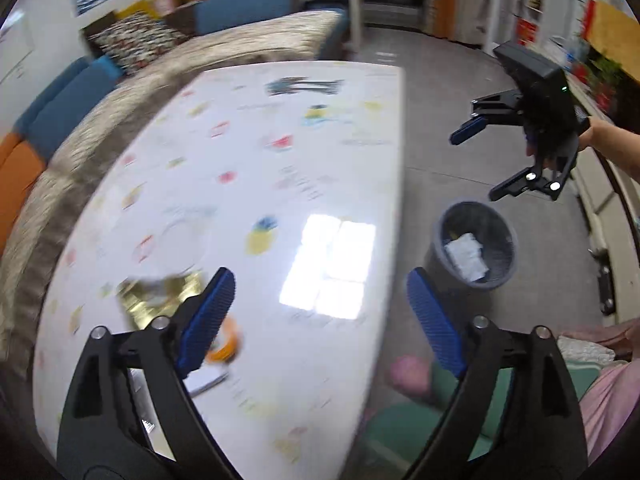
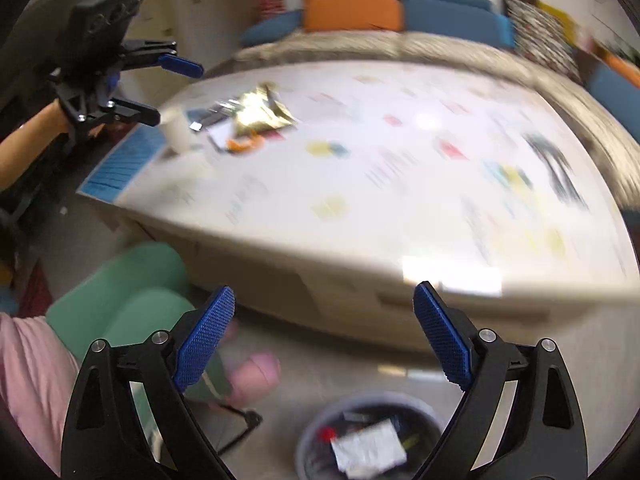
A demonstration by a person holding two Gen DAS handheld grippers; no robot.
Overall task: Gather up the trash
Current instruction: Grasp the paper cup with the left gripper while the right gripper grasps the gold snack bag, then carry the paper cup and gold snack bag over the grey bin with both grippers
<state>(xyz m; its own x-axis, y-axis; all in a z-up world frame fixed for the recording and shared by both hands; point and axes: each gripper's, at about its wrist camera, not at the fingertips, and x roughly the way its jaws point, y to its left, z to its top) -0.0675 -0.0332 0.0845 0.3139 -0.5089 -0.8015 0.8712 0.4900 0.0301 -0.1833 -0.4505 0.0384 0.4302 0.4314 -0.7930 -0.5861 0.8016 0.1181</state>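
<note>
A grey trash bin (image 1: 476, 246) stands on the floor beside the table, with a crumpled white paper (image 1: 466, 256) inside; it also shows in the right wrist view (image 2: 372, 436). My right gripper (image 2: 324, 332) is open and empty above the bin; it appears in the left wrist view (image 1: 476, 168). My left gripper (image 1: 320, 312) is open and empty over the table's near end; it appears in the right wrist view (image 2: 168, 90). A gold foil wrapper (image 1: 160, 300), an orange scrap (image 1: 228, 344) and a white paper (image 1: 204, 382) lie on the table. The wrapper shows in the right wrist view (image 2: 260, 114).
The white patterned table (image 1: 320, 160) fills the middle. A white cup (image 2: 178, 132) stands near the trash pile. A sofa with blue and orange cushions (image 1: 240, 4) runs behind. The person's green trousers (image 2: 132, 292) and pink slipper (image 2: 256, 372) are by the table.
</note>
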